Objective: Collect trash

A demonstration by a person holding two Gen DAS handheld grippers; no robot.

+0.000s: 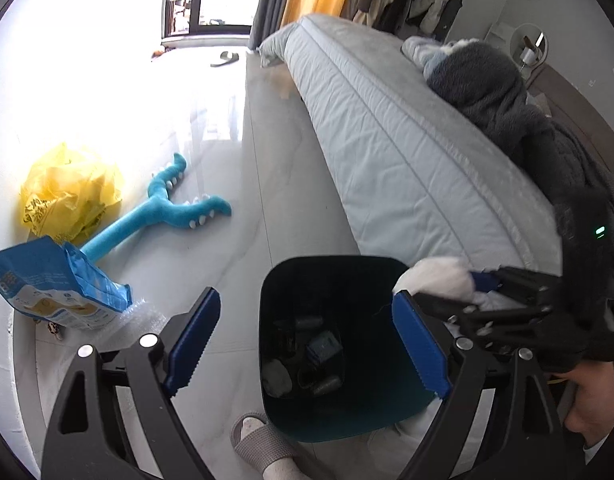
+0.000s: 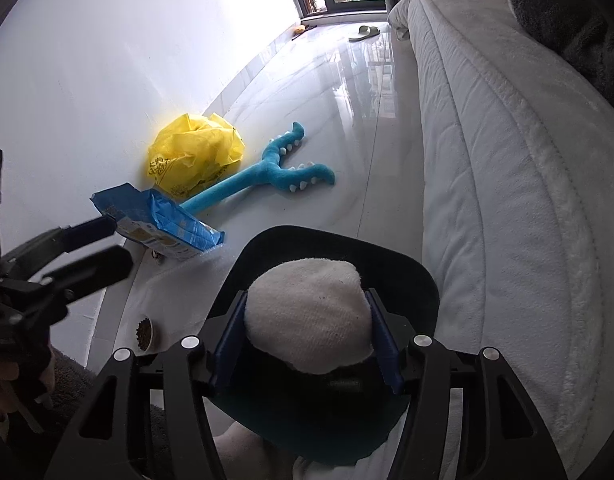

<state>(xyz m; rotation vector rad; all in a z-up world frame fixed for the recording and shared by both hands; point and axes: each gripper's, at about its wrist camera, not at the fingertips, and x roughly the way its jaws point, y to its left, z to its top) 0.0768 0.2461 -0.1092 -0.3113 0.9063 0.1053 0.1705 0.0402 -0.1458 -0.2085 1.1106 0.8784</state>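
Sock (image 2: 307, 316) sits clamped in the right tool (image 2: 307, 344) above the bin (image 2: 419, 276) on the floor beside the bed (image 2: 507, 184). Left tool (image 1: 307, 340) gapes empty over the bin.

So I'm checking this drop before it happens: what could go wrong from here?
The white sock, pinched in the right gripper, hangs over the dark bin near its rim, so it may catch the edge or land on the floor. The open left gripper hovers close and could bump the bin.
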